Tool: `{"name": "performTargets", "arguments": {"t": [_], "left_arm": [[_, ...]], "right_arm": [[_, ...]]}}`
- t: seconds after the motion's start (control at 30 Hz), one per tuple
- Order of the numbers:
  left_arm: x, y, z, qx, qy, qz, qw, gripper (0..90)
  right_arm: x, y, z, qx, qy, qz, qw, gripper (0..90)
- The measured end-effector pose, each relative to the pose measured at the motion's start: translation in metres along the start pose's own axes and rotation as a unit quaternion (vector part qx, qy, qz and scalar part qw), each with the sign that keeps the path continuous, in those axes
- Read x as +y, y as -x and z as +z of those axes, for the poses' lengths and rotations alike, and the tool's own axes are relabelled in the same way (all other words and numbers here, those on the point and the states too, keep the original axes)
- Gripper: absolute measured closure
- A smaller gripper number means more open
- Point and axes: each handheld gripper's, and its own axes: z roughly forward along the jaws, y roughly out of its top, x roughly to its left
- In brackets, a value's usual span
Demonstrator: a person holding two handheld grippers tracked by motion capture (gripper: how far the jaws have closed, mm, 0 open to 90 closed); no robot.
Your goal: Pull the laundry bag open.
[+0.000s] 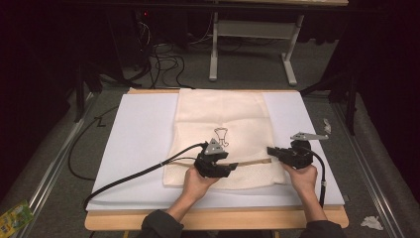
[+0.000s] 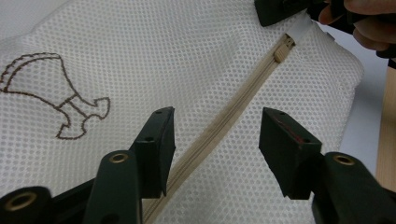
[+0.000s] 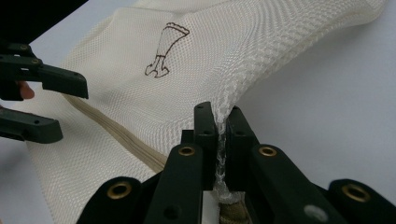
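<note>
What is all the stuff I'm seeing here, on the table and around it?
Mesh bag: one, cream, flat on the sheet, mid-table.
Zip: one, beige, closed, across the bag's near part.
Stitched drawing: one, brown, on the bag.
Sheet: one, white, covering the table.
Table: one, wooden.
Desk frame: one, white, on the floor behind.
Cables: several, black, floor.
Packet: one, green and yellow, floor, lower left.
Left gripper: black, jaws open astride the zip.
Right gripper: black, pinching the bag's edge.
Hands: two.

Matt mesh cloth bag (image 2: 196,60); woven zipper (image 2: 224,116)
</note>
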Motion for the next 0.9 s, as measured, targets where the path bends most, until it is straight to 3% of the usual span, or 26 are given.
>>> {"name": "performTargets", "arguments": {"t": [0.07, 0.9], "left_arm": [[0.001, -0.002, 0.005, -0.008, -0.004, -0.011, 0.9999, 49.0], [0.013, 0.016, 0.028, -0.029, -0.011, 0.003, 0.9995, 52.2]], "right_arm": [[-0.001, 0.0, 0.001, 0.0, 0.002, -0.003, 1.0, 87.4], [0.001, -0.004, -0.001, 0.0, -0.001, -0.009, 1.0, 87.4]]}}
